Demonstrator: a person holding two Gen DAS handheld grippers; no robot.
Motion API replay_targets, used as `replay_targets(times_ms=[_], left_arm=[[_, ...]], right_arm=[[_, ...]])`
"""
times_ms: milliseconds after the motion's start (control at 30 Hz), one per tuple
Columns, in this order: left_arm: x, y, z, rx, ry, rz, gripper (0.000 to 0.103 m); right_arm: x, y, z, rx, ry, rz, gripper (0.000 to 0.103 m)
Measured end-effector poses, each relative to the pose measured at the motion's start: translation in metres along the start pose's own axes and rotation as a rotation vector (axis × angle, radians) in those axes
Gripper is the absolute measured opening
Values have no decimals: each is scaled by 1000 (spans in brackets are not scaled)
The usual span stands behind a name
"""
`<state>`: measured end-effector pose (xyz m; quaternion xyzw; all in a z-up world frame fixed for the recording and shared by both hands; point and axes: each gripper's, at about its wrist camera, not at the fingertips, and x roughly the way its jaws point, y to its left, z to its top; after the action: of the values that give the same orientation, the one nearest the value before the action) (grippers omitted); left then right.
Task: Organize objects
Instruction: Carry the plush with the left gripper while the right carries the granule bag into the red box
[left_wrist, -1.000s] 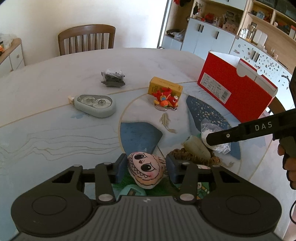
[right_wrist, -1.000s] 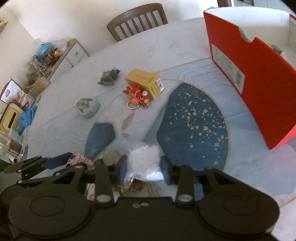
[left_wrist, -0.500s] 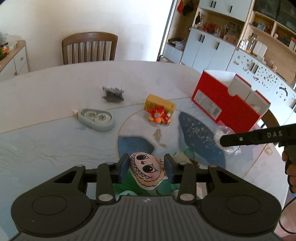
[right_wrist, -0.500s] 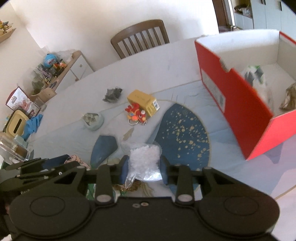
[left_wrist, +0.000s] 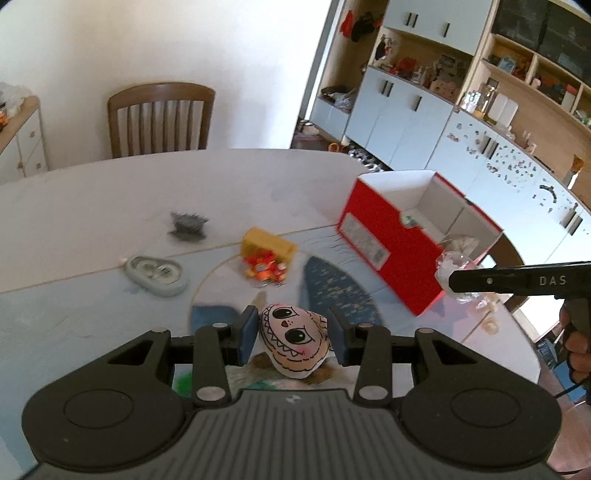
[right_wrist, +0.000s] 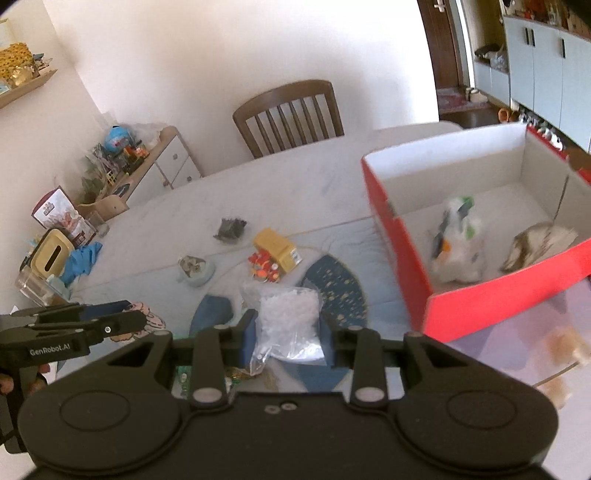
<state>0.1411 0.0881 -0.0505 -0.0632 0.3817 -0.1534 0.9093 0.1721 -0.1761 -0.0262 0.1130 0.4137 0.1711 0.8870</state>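
Observation:
My left gripper (left_wrist: 291, 323) is shut on a small cartoon-face pouch (left_wrist: 295, 341), lifted above the table. It appears again at the left edge of the right wrist view, where the left gripper (right_wrist: 138, 320) still clasps the pouch (right_wrist: 149, 320). My right gripper (right_wrist: 288, 327) is shut on a clear bag of white bits (right_wrist: 289, 314), also held in the air. From the left wrist view, the right gripper (left_wrist: 455, 281) and its bag (left_wrist: 458, 254) hang near the front corner of the open red box (left_wrist: 384, 240). Inside the red box (right_wrist: 480, 306) lie a white packet (right_wrist: 458, 243) and a brownish bundle (right_wrist: 535, 243).
On the patterned table (left_wrist: 92, 206) lie a yellow carton (left_wrist: 267, 242), a red toy keychain (left_wrist: 264, 267), a pale green case (left_wrist: 155, 275) and a dark grey clump (left_wrist: 186, 225). A wooden chair (left_wrist: 160, 118) stands at the far side. More small items lie under the grippers.
Both grippers have risen off the table with the pouch and the bag still in their grip. The view now looks down into the red box.

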Motion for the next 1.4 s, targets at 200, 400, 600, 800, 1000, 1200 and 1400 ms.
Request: replay_targets(times_ms=[200,400,600,800,1000,1200,1400], left_arm=[[5,-38,19,27,-23,-41,40],[25,-77,38,49,-29,-75,40],[53,-124,54,88,-25,-98,40],[86,-163,66,86,1,-86,40],[116,-200,79,109,2,-75,40],[149,-228,94,135,14,-36,40],[180,-243,104,140,40,-3,40]], right_arm=[[-21,-26,11,-11,-24,-20,34],[-36,-61,23,-22,-38,-55,34],[-46,-99,35,-25,-47,-81,34],[-49,-136,42,-21,-38,-99,34],[-46,-165,58,-27,-26,-113,34],[-32,-189,77,-26,-13,-119,34],[-8,-210,89,-29,18,-138,34]])
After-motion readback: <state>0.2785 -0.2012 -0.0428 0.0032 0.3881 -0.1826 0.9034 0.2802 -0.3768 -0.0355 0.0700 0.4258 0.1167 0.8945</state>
